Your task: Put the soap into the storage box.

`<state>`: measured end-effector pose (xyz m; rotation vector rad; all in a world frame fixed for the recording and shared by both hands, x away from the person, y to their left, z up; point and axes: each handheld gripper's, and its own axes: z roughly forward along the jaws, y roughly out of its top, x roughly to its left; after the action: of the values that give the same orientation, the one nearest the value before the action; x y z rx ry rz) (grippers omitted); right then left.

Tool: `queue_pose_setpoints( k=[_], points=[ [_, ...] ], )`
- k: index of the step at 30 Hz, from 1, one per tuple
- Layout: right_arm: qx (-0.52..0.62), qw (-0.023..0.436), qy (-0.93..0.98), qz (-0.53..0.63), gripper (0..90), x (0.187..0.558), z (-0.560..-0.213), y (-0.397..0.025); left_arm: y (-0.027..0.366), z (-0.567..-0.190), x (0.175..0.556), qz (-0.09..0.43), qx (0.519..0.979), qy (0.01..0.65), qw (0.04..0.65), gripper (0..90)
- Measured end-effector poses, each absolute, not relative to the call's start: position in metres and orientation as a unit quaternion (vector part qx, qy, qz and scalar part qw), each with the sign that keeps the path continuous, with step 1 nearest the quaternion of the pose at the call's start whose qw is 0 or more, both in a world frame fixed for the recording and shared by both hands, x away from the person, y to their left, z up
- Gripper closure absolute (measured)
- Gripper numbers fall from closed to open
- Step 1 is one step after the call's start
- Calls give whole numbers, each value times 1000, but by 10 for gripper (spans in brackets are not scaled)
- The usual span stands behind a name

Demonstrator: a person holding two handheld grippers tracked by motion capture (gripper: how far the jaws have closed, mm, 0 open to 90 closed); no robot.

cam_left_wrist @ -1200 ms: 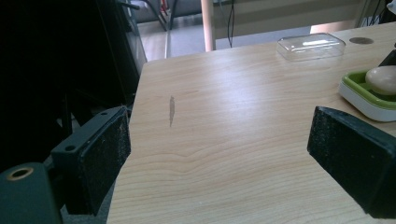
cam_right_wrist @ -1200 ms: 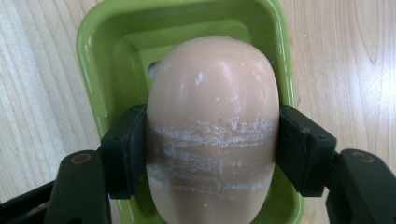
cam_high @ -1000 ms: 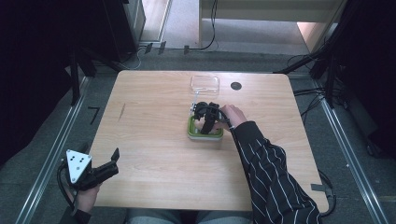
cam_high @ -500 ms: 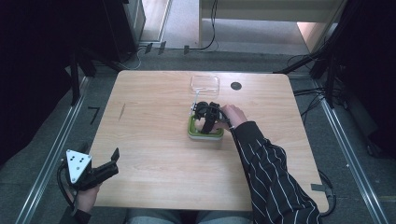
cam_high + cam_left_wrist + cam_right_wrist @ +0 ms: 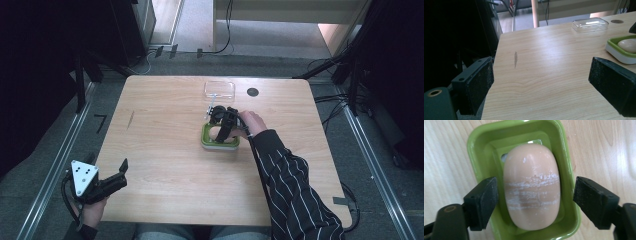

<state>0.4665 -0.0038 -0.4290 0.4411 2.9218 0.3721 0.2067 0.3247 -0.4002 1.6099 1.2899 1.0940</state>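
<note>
Your left claw (image 5: 120,172) hangs at the near left corner of the worktop (image 5: 165,150), well apart from the work. Its jaws stand wide open and hold nothing. I judge it parked there to keep out of the other arm's way.

Ahead of that claw and off to its right, in the left gripper view, lie the clear lid (image 5: 590,24) and, nearer, the green soap dish (image 5: 621,48). The lid rests flat on the worktop, apart from the dish, so the dish is open from above.

Your right claw (image 5: 535,197) points straight down over the green soap dish (image 5: 524,135). The bar of soap (image 5: 532,185) lies lengthwise in the dish's well, directly between the jaws. Both jaws stand open, one on each long flank of the bar. The left one is very near it, the right one stands clear, and neither grips. This placement suits a pinch across the bar's narrow width. White scuff lines cross the bar there. Expect a slippery, rounded surface; close squarely.
</note>
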Motion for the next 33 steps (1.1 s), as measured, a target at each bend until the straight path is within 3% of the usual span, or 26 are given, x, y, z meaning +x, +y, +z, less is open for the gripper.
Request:
queue_pose_setpoints(
  k=[14,33],
  points=[
    [207,48,968,131,53,460,-420,-13,321,-400,210,426,642,501,394,63],
    [273,47,951,137,2,440,-413,-40,315,-400,214,421,651,493,395,64]
  ],
)
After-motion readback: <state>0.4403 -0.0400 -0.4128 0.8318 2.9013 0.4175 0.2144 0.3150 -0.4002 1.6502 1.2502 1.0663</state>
